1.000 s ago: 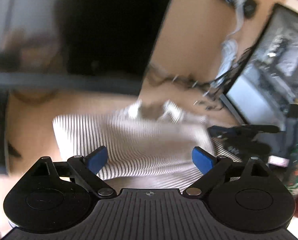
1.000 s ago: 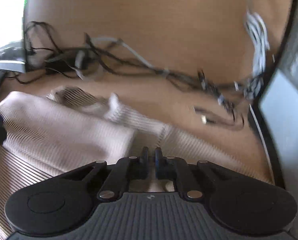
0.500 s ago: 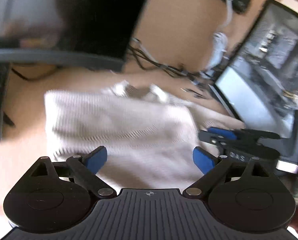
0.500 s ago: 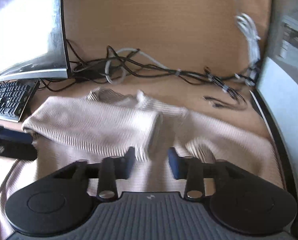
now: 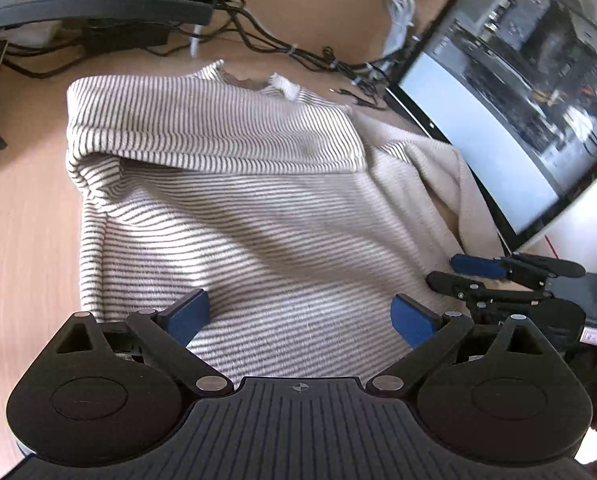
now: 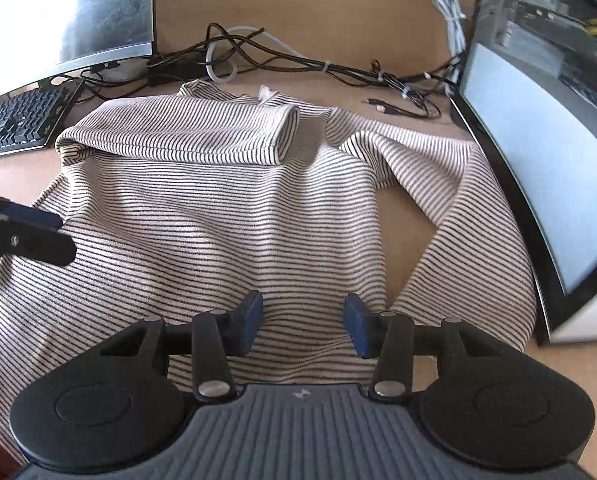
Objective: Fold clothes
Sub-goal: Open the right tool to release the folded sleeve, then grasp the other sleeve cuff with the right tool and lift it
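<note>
**Soft striped top, partly folded, both grippers released**

The cream, black-striped ribbed knit top [image 6: 218, 208] is spread on the tan wooden desk [image 5: 22, 216], its left sleeve folded across the chest, the right sleeve [image 6: 450, 184] splayed. It is judged light, limp and non-slippery. The left gripper [image 5: 300, 318] and right gripper [image 6: 302, 322] are held spread, empty. Hems or cuffs are judged best pinched.

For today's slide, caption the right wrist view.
Open right tool above a striped top on a desk, one sleeve folded across.
</note>
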Action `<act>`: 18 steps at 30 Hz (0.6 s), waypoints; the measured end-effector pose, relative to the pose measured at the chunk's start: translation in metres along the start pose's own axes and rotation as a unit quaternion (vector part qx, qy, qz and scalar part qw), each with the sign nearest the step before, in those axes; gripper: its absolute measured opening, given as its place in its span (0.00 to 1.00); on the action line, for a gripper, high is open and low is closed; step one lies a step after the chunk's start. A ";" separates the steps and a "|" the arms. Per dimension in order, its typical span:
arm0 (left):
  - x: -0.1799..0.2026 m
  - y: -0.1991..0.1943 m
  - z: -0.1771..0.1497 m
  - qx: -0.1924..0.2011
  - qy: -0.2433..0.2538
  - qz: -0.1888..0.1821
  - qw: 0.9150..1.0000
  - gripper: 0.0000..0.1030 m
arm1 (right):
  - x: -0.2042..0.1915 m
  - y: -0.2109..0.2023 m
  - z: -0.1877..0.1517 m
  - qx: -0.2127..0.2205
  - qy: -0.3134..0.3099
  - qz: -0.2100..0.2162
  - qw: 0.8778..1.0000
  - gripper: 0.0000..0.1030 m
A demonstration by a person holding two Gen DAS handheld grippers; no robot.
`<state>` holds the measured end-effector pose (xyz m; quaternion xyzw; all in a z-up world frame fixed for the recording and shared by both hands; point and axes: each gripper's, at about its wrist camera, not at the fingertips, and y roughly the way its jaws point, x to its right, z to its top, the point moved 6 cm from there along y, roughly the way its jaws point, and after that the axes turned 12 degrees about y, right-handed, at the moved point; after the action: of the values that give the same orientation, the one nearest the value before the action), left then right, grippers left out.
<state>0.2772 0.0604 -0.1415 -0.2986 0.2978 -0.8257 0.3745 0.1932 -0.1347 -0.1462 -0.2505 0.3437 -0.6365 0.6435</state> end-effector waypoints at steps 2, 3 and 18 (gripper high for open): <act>0.002 0.000 -0.002 -0.001 0.007 -0.003 1.000 0.98 | 0.004 -0.011 -0.002 0.002 0.006 0.001 1.000 0.43; 0.003 0.000 -0.001 -0.002 0.008 -0.004 1.000 0.98 | 0.006 -0.018 -0.003 0.006 0.005 0.001 1.000 0.44; 0.004 -0.004 -0.003 0.008 -0.011 -0.016 1.000 1.00 | 0.030 -0.034 -0.022 -0.002 -0.231 -0.158 0.960 0.48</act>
<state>0.2715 0.0607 -0.1391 -0.3099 0.2825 -0.8304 0.3669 0.1529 -0.1644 -0.1379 -0.4432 0.1434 -0.6539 0.5962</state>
